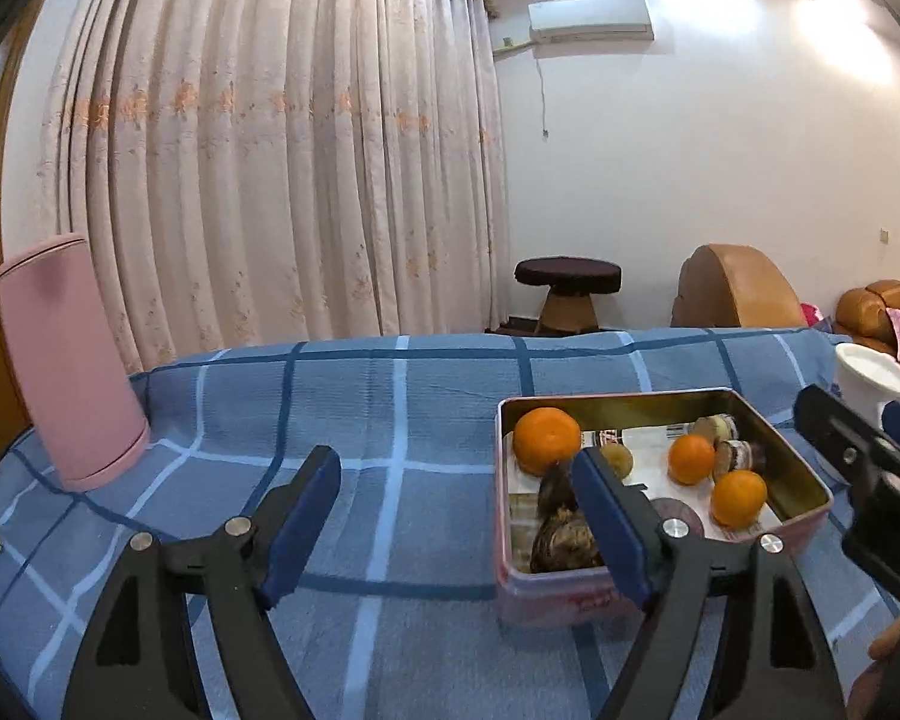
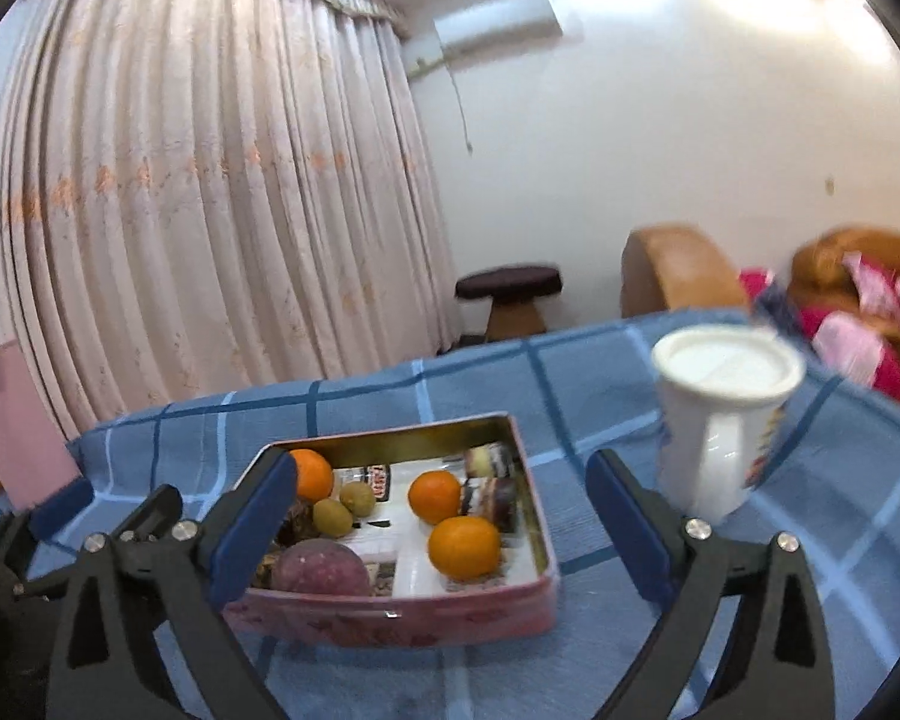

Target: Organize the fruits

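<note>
Both grippers poised before the fruit tin
Left gripper [image 1: 456, 516] and right gripper [image 2: 444, 516] gape wide, empty; oranges [image 2: 464, 546] sit inside the pink tin [image 2: 390, 615], within reach

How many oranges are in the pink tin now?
3. One orange sits at the far left corner of the tin, one orange in the middle, one orange nearest the front right. Others could hide behind the left gripper finger.
</note>
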`<state>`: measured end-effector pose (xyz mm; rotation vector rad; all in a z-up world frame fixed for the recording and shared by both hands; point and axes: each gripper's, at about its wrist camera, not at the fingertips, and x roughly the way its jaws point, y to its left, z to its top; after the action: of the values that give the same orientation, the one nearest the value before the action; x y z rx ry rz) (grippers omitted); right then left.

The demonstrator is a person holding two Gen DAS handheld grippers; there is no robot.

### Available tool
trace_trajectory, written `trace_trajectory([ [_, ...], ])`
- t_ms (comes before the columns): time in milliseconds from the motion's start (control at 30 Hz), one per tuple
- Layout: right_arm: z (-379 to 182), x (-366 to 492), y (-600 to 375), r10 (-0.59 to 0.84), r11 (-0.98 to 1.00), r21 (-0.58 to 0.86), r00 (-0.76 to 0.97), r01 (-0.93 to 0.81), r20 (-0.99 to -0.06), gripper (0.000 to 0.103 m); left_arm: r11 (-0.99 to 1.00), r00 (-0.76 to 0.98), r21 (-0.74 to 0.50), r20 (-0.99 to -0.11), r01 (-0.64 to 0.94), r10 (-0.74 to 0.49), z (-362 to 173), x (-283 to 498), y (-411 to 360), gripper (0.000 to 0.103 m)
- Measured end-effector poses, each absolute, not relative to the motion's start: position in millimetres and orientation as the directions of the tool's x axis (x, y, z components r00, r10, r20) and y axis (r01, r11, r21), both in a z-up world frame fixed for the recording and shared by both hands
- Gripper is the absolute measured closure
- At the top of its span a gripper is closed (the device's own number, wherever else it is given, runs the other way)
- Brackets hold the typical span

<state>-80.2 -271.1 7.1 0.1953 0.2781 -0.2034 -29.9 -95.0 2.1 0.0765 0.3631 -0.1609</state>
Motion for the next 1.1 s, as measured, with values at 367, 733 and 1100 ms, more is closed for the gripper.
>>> trace_trajectory([
  [367,18.8,-139.7,-245.3,-0.254,0.961,0.083,0.961,0.263,-0.107,0.0,0.993,0.958,0.051,-0.273,0.108,-0.09,5.9,-70.8,-81.1,0.021],
  [733,17.0,-138.0,-249.5,-0.258,0.957,0.106,0.958,0.272,-0.128,0.0,0.991,0.959,0.071,-0.268,0.118,-0.095,5.5,-71.8,-84.7,0.021],
  [1100,17.0,-137.4,-250.6,-0.259,0.955,0.11,0.957,0.274,-0.131,0.0,0.989,0.958,0.077,-0.269,0.124,-0.099,5.7,-72.5,-86.1,0.021],
])
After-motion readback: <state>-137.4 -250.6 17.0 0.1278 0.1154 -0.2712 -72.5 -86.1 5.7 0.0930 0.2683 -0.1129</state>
